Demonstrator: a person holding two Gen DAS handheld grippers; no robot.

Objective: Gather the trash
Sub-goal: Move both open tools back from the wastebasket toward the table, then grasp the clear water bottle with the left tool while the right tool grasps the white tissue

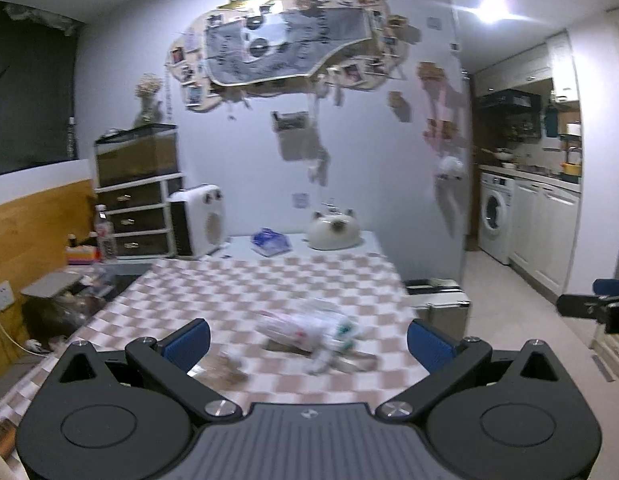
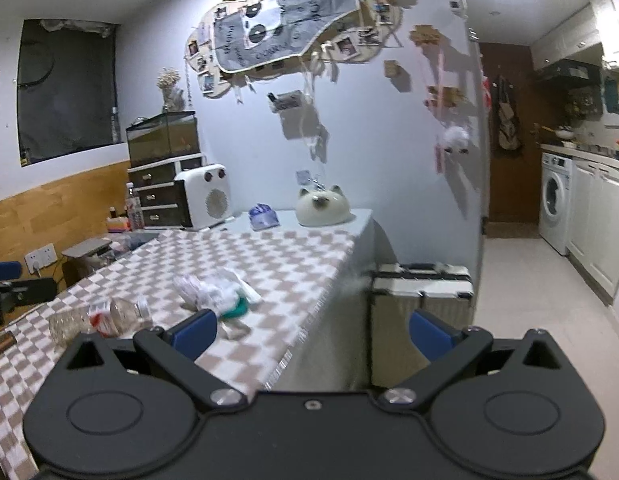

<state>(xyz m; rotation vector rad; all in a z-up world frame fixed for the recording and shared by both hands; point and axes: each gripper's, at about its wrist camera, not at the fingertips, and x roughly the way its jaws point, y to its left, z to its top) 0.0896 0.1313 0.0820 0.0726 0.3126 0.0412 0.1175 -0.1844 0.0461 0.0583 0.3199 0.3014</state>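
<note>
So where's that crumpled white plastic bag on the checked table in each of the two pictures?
Left wrist view: the crumpled plastic bag lies low at centre, blurred, between the blue fingers.
Right wrist view: it lies left of centre, beside a clear bottle.
Shared landmark: the cat-faced white pot at the table's far end.

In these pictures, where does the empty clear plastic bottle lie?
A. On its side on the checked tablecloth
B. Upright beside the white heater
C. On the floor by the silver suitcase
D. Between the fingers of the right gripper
A: in the right wrist view the bottle lies on its side on the checked tablecloth, left of the crumpled bag; the right gripper is open and holds nothing.
</note>
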